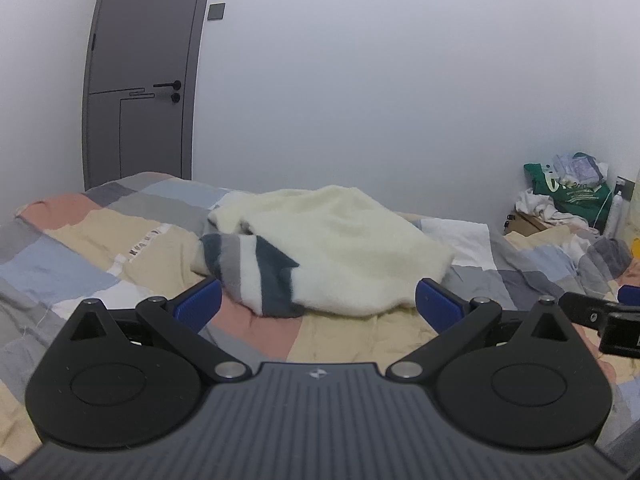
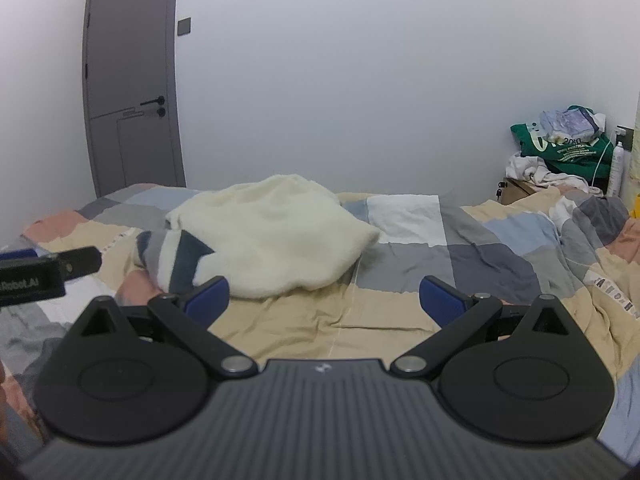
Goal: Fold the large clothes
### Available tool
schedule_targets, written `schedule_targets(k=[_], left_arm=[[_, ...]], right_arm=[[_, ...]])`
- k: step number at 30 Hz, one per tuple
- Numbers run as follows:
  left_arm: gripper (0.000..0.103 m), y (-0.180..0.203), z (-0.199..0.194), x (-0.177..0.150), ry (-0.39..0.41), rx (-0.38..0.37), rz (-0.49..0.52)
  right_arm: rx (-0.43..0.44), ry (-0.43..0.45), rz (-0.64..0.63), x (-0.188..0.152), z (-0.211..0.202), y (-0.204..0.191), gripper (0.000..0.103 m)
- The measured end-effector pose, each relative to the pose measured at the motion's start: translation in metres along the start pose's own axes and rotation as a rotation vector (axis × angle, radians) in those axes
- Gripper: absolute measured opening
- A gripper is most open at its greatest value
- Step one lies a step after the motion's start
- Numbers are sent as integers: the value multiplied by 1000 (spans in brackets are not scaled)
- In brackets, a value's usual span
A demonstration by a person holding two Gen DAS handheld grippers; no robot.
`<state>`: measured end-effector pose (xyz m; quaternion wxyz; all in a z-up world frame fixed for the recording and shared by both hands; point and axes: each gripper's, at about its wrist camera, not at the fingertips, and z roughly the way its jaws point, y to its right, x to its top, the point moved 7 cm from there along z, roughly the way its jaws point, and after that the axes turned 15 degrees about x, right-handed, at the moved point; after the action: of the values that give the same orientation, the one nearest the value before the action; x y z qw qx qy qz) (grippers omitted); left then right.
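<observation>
We judge folding not begun: the fleece garment (image 1: 332,248) lies bunched on the bed (image 1: 120,248); both the left claw (image 1: 318,304) and the right claw (image 2: 326,300) are spread wide and empty.

Dim even light, soft focus, fisheye-bent edges

Sweater (image 1: 332,248) bunched; shape, sleeves hidden.

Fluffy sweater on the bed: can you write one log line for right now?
cream sweater: crumpled heap on patchwork bed | left gripper: open, empty, short of it | right gripper: open, empty | fold: not started
</observation>
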<state>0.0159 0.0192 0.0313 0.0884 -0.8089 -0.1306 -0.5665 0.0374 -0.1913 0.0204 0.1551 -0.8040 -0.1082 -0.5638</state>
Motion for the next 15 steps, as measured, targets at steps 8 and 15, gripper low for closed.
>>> schedule_targets(k=[8,15], left_arm=[[103,5,2,-4,-6,-9,37],[103,10,4,-7,0,-14,53]], right_arm=[[19,-6,-4,0,1,-2,103],[27,-2,16,0,1,4,103]])
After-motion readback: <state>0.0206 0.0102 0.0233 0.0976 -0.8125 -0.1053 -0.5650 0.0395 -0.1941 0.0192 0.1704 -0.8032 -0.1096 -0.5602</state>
